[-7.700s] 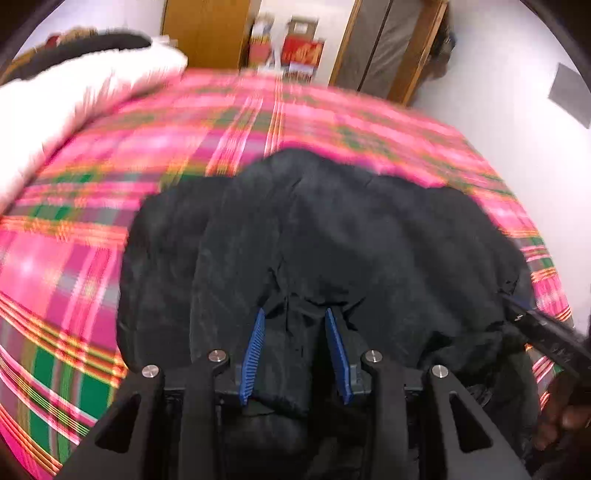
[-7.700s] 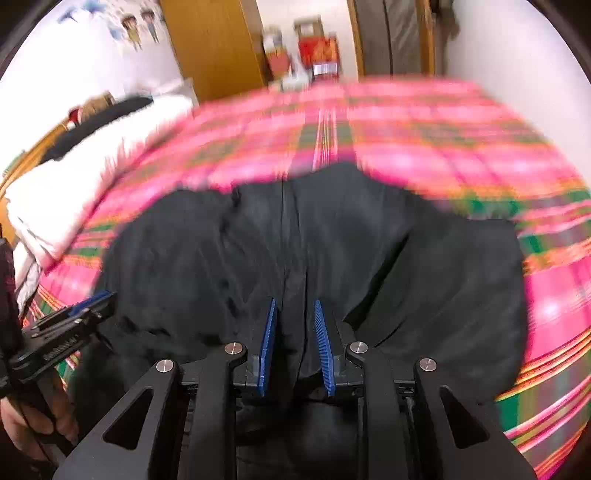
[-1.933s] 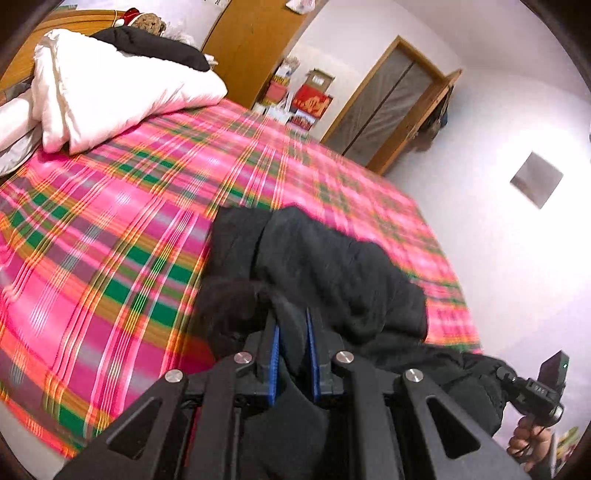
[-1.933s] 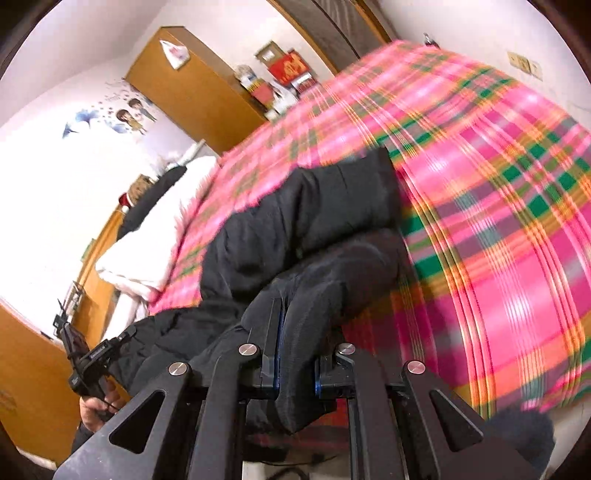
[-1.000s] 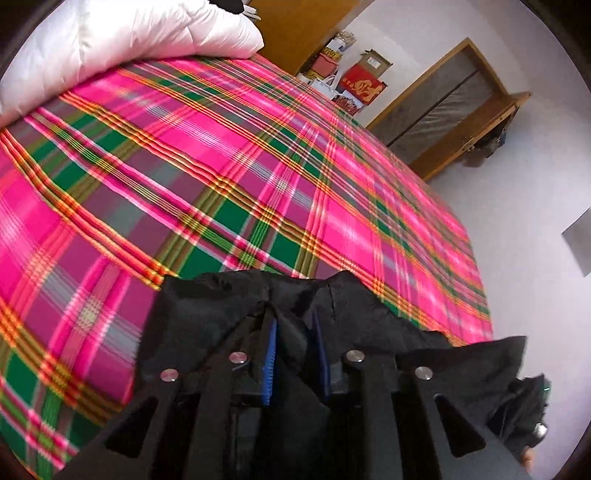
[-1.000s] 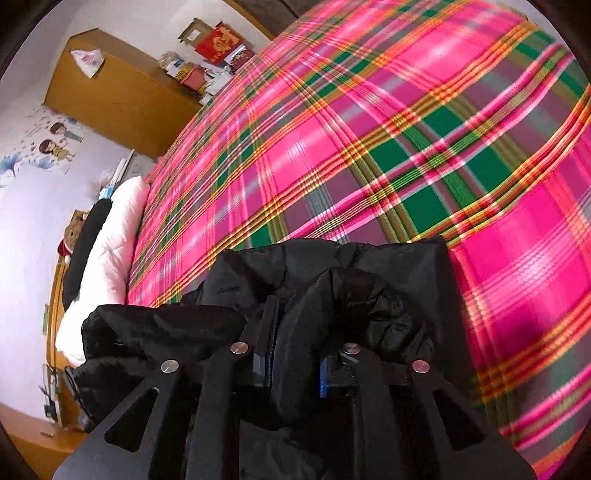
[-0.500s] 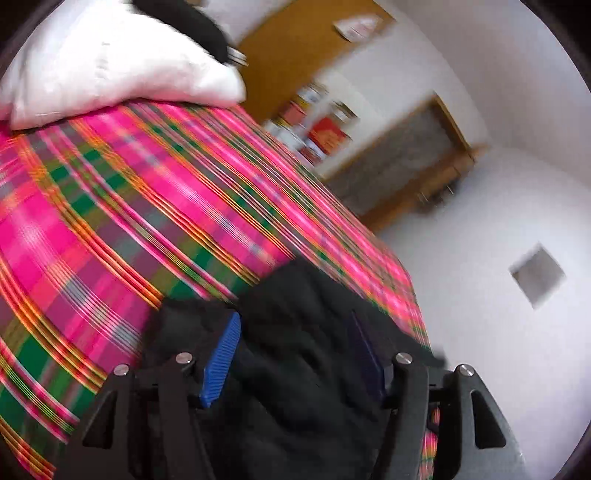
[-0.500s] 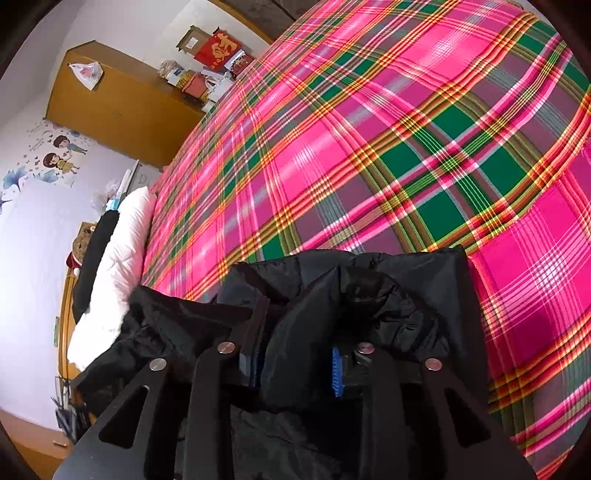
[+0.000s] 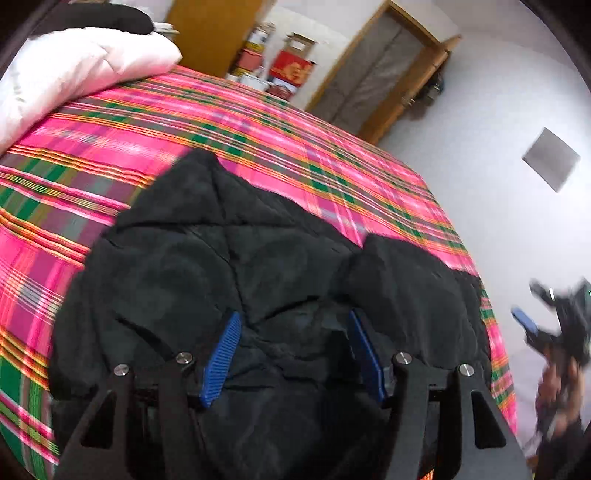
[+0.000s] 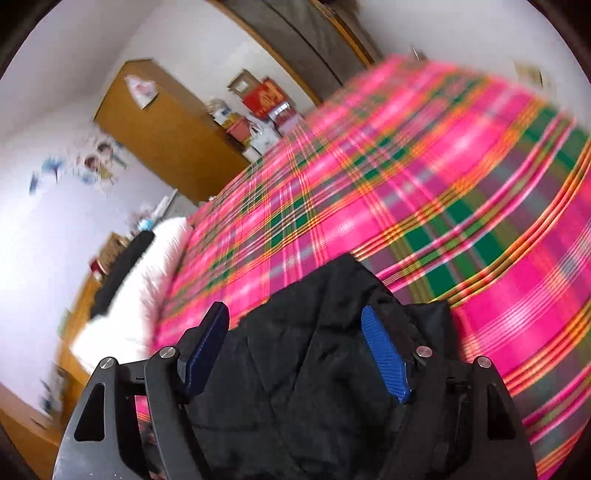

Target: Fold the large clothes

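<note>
My left gripper [image 9: 293,332] has its jaws spread wide over the black quilted jacket [image 9: 229,266], pads off the fabric. My right gripper [image 10: 295,332] is opening, gripping nothing, above the jacket folded on the pink plaid bedspread [image 10: 461,184].

A bed is covered by a pink, green and orange plaid bedspread [image 9: 332,162]. A white duvet [image 9: 74,70] is piled at its head, with a dark cushion [image 9: 107,22] laid on top. Beyond the bed, a tall wooden wardrobe [image 10: 166,125] is set against the wall, and red boxes [image 9: 291,70] are stacked beside it. A wooden-framed door [image 9: 376,70] is seen further right. Cartoon stickers [image 10: 96,158] are stuck on the white wall, and a grey square panel [image 9: 550,158] is fixed to another wall.
</note>
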`<act>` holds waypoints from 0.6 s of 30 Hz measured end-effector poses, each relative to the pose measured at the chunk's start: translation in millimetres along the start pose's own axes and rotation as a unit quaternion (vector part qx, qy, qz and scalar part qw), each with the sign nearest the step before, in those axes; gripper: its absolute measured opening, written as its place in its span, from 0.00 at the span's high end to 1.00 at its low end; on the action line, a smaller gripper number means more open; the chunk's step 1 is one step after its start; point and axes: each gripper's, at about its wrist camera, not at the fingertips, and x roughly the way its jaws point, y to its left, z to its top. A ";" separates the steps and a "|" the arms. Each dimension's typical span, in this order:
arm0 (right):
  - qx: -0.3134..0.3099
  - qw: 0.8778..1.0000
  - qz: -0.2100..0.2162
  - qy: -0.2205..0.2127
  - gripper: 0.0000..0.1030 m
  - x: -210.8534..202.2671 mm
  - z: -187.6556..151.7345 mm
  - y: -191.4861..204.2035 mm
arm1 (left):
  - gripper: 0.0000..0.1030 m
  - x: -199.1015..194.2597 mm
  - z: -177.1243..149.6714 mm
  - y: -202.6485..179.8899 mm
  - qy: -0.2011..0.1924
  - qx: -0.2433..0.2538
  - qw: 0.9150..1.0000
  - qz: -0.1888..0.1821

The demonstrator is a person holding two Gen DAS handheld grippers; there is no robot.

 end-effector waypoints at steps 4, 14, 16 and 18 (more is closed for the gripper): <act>-0.115 0.989 -0.060 0.064 0.28 38.6 -46.1 27.6 | 0.40 -4.9 0.3 -8.5 -0.018 0.031 0.998 0.042; -0.181 0.969 -0.130 0.103 0.21 114.4 -59.6 9.6 | 0.39 27.6 -5.6 -23.9 -0.005 0.120 0.985 0.122; -0.177 0.970 -0.127 0.107 0.19 121.7 -56.4 5.6 | 0.39 29.8 -5.0 -21.3 -0.004 0.113 0.987 0.118; -0.177 0.970 -0.126 0.107 0.18 126.1 -56.3 5.5 | 0.39 31.9 -4.6 -19.8 -0.006 0.111 0.987 0.117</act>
